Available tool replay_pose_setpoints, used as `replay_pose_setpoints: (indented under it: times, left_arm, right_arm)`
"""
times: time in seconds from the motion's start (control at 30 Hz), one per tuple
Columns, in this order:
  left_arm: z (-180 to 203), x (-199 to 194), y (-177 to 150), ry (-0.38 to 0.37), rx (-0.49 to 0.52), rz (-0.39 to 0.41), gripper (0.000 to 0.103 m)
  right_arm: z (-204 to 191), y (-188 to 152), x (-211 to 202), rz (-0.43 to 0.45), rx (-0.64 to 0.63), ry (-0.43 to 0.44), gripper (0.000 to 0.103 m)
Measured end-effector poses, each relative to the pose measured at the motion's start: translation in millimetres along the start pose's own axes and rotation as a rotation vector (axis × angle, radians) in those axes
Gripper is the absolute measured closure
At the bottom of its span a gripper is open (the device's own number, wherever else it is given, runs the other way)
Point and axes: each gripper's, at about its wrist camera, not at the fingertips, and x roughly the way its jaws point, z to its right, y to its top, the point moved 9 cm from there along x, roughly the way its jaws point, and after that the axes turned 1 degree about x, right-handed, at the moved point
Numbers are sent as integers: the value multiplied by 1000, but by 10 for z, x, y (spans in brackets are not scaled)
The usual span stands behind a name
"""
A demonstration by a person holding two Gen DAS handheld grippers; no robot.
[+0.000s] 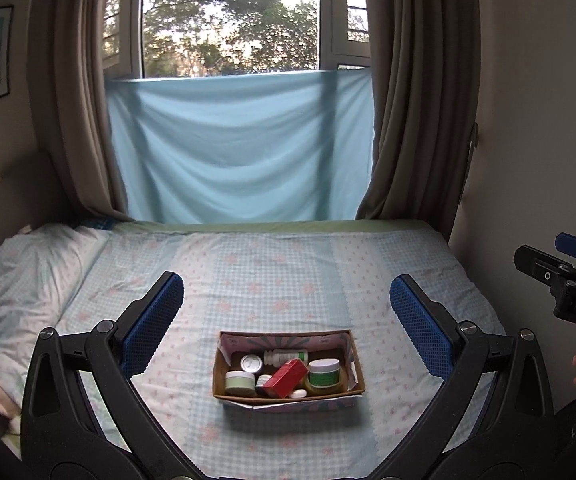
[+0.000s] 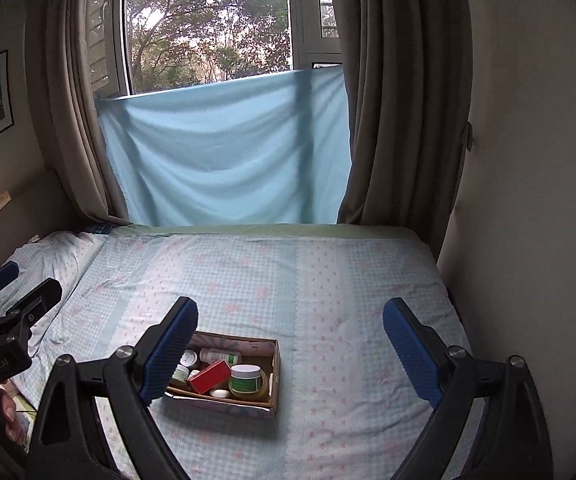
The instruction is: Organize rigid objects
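A small open cardboard box [image 1: 358, 376] sits on the bed, also in the right wrist view [image 2: 275, 372]. It holds a red carton [image 1: 285, 378], a green-labelled jar with a white lid [image 1: 323, 374], a smaller green jar [image 1: 239, 383], a white bottle lying down [image 1: 285, 357], a round white lid [image 1: 251, 363] and a small white pill-shaped piece [image 1: 298, 393]. My left gripper [image 1: 288, 304] is open and empty, held above and short of the box. My right gripper [image 2: 290, 330] is open and empty, to the right of the box.
The bed has a blue checked sheet [image 1: 271, 276] and a pillow [image 1: 27, 276] at the left. A blue cloth [image 1: 239, 148] hangs over the window at the bed's far edge, between brown curtains. A wall [image 2: 528, 200] is at the right.
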Motion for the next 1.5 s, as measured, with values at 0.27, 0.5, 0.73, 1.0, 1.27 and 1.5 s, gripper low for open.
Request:
replay_pose_setpoints:
  times: [0.27, 0.5, 0.73, 1.0, 1.27, 1.5]
  left_arm:
    - [-43, -76, 24, 2, -10, 39, 0]
    - [-52, -92, 47, 8, -4, 52, 0]
    - [-26, -111, 30, 20, 5, 57, 0]
    - [-17, -134, 39, 26, 0, 68, 0]
    - [-3, -128, 28, 25, 2, 67, 0]
    - [29, -118, 42, 27, 8, 67, 0]
  right_arm:
    - [-42, -1, -90, 45, -2, -31, 11]
    - [-47, 6, -105, 56, 1, -41, 11]
    - [-16, 12, -113, 64, 5, -52, 11]
    - [18, 9, -136, 61, 11, -60, 11]
    - [38, 20, -139, 58, 11, -68, 11]
    - [45, 30, -137, 58, 13, -72, 11]
